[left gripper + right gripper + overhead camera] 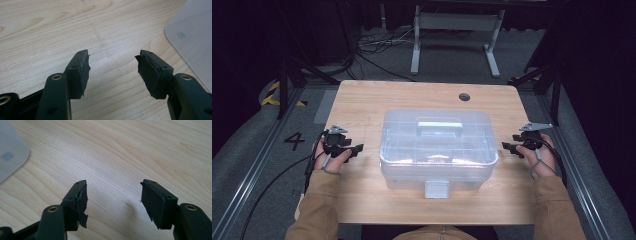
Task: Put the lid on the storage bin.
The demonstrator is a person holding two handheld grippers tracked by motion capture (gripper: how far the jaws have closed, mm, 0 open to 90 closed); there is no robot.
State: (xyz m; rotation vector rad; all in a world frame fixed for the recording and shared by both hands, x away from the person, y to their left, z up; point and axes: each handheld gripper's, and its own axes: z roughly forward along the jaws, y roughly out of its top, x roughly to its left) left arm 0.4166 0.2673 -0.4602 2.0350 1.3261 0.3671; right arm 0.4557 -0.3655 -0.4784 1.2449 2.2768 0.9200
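A clear plastic storage box (438, 150) with a lid, a top handle and a front latch (436, 189) stands in the middle of the wooden table (362, 100). My left gripper (353, 149) rests low over the table to the left of the box, pointing toward it. In the left gripper view its jaws stand wide apart, the gripper (113, 65) open over bare wood, with the box corner (192, 37) at the right edge. To the box's right my right gripper (508, 147) points toward it. The right gripper (113, 195) is open with nothing between its jaws, the box corner (10, 155) at top left.
A round cable hole (464, 96) sits near the table's far right. Beyond the table stand a grey metal frame (457, 30) and loose cables on the floor. Black stands flank both sides. A rail (257, 165) runs along the table's left.
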